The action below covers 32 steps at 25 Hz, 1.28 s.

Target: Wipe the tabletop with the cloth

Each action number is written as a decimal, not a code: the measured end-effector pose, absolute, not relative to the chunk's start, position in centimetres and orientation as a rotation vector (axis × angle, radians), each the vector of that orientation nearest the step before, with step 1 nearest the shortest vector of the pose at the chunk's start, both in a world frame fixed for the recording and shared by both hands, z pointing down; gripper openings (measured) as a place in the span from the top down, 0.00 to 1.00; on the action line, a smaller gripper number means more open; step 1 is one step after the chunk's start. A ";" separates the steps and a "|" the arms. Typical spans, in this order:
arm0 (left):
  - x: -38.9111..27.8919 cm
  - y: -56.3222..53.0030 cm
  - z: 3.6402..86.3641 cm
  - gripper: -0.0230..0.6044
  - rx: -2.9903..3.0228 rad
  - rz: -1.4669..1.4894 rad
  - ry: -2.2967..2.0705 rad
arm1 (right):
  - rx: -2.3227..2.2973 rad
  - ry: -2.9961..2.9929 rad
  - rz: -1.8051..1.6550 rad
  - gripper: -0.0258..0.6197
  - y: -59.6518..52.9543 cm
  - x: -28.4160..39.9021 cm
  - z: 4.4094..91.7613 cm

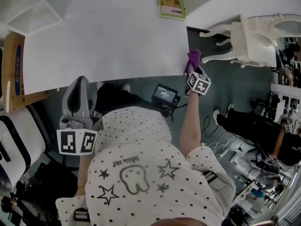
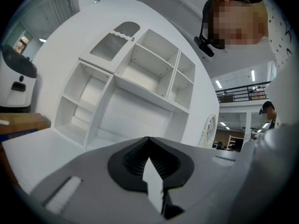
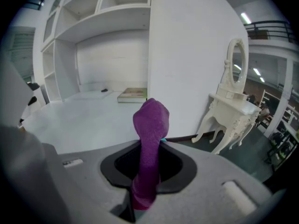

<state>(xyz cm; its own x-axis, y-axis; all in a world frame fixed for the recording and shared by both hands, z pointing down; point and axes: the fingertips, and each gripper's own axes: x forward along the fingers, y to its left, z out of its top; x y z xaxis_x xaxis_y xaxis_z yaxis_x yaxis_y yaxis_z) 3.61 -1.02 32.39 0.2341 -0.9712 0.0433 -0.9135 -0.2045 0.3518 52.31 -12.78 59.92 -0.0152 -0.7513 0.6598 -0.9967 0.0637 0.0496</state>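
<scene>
**Q:** Hand-held gripper status, head view?

**A:** The right hand-held gripper (image 1: 192, 69) is at the near right corner of the white table (image 1: 108, 36), with a purple cloth (image 1: 193, 59) standing up out of its tips. Whether the cloth touches the tabletop cannot be told here. The left hand-held gripper (image 1: 78, 83) is just off the table's near edge, close to the person's body. A green book (image 1: 170, 2) lies at the far edge, well apart from both.

**Q:** Left gripper view?

**A:** The jaws meet at their tips with nothing between them. They face a white shelf unit (image 2: 140, 78) standing on the table.

**Q:** Right gripper view?

**A:** The jaws are clamped on the cloth. It rises between them as a narrow bunched column with a rounded top. The bare tabletop lies beyond it, with the book at its far side. A white dressing table (image 3: 229, 111) with an oval mirror stands to the right, on the floor.
</scene>
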 end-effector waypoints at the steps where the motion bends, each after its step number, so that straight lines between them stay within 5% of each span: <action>1: 2.7 -1.2 32.2 0.97 2.205 -0.268 -1.781 | 1.761 -1.847 0.593 0.86 -12.8 51.6 58.8; 12: -3.6 -1.6 30.5 0.97 2.237 -0.309 -1.877 | 1.593 -2.168 0.251 0.86 -8.9 36.9 46.6; 32: -12.3 6.8 28.8 0.97 2.429 -0.242 -1.663 | 1.558 -2.402 0.325 0.85 4.6 16.8 39.6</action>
